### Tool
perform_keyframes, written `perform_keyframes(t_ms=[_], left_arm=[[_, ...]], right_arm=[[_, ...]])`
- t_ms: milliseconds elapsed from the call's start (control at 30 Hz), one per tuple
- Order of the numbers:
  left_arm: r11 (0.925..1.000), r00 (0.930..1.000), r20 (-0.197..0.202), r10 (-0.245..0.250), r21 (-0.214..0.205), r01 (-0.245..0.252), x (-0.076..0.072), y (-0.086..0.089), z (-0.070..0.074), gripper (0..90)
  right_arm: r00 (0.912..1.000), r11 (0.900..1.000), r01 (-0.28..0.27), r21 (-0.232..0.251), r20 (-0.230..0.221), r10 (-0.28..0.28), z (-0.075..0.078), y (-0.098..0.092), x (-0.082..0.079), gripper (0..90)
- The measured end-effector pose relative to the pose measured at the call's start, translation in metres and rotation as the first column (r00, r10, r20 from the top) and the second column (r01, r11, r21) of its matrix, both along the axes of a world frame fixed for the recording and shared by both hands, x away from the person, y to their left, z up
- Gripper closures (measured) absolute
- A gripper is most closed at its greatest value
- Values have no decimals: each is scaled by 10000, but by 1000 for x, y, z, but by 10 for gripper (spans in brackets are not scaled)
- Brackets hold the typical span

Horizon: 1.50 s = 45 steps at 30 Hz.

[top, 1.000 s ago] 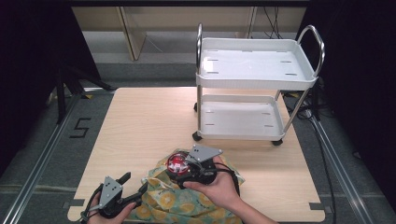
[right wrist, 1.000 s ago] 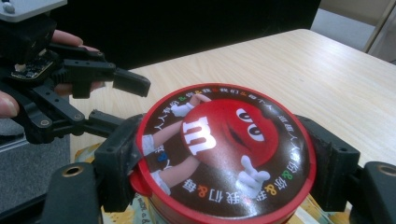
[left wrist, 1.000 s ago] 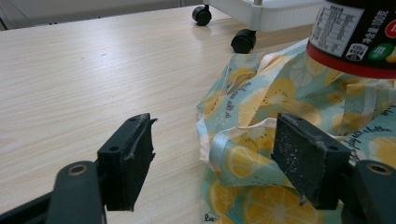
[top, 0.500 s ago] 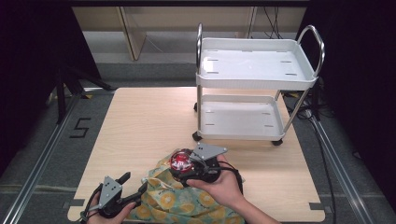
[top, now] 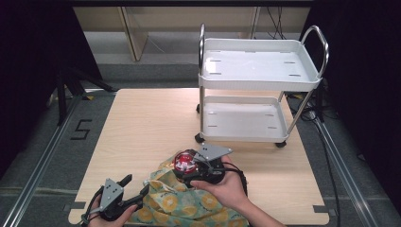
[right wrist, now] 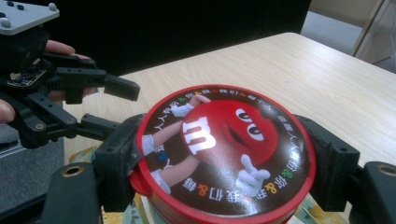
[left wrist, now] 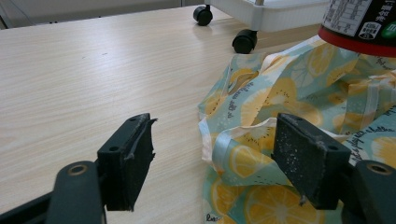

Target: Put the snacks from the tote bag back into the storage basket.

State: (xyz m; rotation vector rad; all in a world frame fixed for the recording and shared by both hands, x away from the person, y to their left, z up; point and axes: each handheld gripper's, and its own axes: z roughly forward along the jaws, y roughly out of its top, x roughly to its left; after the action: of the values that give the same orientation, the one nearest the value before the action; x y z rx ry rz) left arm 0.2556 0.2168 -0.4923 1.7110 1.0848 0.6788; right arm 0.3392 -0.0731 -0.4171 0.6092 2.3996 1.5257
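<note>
Jaws of the right gripper (right wrist: 224, 158) are clamped on opposite sides of a red-lidded candy tub (right wrist: 224, 154), held just above the lemon-print bag (top: 189, 205) at the near edge of the wooden table (top: 151, 123); jaws of the left gripper (left wrist: 224, 163) stand wide apart, gripping nothing, one pad on a fold of the bag's edge (left wrist: 243, 154); a white two-shelf cart (top: 255, 71) stands at the table's far right, well apart from both.

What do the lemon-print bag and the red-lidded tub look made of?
Bag: thin woven fabric, matte, judging by soft folds and sewn strap edges; possibly coated.
Tub: likely plastic, with a glossy red moulded rim and tab, and a printed label on the lid.
Right gripper clamps the tub; left gripper is open.
</note>
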Motion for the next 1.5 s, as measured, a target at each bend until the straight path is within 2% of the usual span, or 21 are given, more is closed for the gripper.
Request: perform_keyframes(t_ms=[167, 333, 433, 533, 567, 600, 633, 667, 767, 833, 867, 967, 1000, 1033, 1100, 1167, 1300, 1333, 1400, 1467, 1500], left_arm=[[10000, 10000, 0, 10, 7, -10, 0, 0, 0, 283], [10000, 10000, -18, 42, 11, -42, 0, 0, 0, 283], [10000, 10000, -29, 38, 8, -38, 0, 0, 0, 283], [10000, 10000, 7, 3, -16, -3, 0, 0, 0, 283], [10000, 10000, 12, 9, -24, -9, 0, 0, 0, 283], [10000, 10000, -7, 26, -10, -26, 0, 0, 0, 283], [10000, 10000, -1, -5, 10, 5, 0, 0, 0, 283], [10000, 10000, -3, 9, 1, -9, 0, 0, 0, 283], [10000, 10000, -1, 11, -49, -11, 0, 0, 0, 283], [10000, 10000, 8, 12, -33, -12, 0, 0, 0, 283], [10000, 10000, 5, 18, -47, -18, 0, 0, 0, 283], [10000, 10000, -1, 17, -46, -17, 0, 0, 0, 283], [10000, 10000, 13, -17, -28, 17, 0, 0, 0, 283], [10000, 10000, -7, 2, -63, -2, 0, 0, 0, 283], [9999, 10000, -44, 56, -86, -57, 0, 0, 0, 283], [9999, 10000, -57, 56, -89, -56, 0, 0, 0, 283], [9999, 10000, -62, 57, -88, -57, 0, 0, 0, 283], [9999, 10000, -65, 55, -86, -56, 0, 0, 0, 283], [9999, 10000, -59, 72, -119, -72, 0, 0, -1, 283], [9999, 10000, -61, 51, -109, -52, 0, 0, -1, 283], [9999, 10000, -66, 67, -115, -67, 0, 0, -1, 283]], right_arm=[[9999, 10000, 57, 52, -153, -56, 2, -2, 0, 264], [9997, 9997, 215, 150, 123, -217, 4, -6, 3, 264], [9997, 9997, 209, 155, 122, -211, 4, -7, 5, 264], [9990, 9990, 400, 205, -215, -395, 5, -9, 4, 264], [9994, 9995, 274, 150, 220, -278, 5, -10, 7, 264], [9994, 9993, 334, 191, -71, -333, 6, -10, 6, 265], [9994, 9993, 334, 186, -64, -333, 6, -10, 6, 264], [9985, 9988, 449, 201, -316, -443, 6, -10, 5, 264], [9992, 9990, 386, 210, 85, -388, 7, -12, 8, 265], [9992, 9989, 407, 215, -8, -406, 7, -13, 8, 264], [9989, 9989, 439, 160, 129, -441, 7, -14, 9, 264], [9986, 9986, 484, 218, -222, -479, 7, -14, 8, 264], [9987, 9985, 503, 232, -9, -503, 7, -15, 10, 265], [9982, 9978, 601, 277, -24, -600, 8, -15, 9, 264], [9973, 9975, 672, 230, -320, -664, 8, -16, 9, 265], [9980, 9977, 629, 272, 86, -631, 8, -17, 12, 265], [9970, 9971, 726, 218, -284, -720, 9, -19, 11, 265], [9971, 9968, 754, 268, 9, -755, 9, -20, 13, 265], [9973, 9972, 726, 172, 128, -728, 10, -21, 14, 265], [9964, 9958, 840, 352, 34, -841, 10, -21, 14, 265], [9969, 9967, 767, 267, -170, -762, 11, -22, 14, 265]])
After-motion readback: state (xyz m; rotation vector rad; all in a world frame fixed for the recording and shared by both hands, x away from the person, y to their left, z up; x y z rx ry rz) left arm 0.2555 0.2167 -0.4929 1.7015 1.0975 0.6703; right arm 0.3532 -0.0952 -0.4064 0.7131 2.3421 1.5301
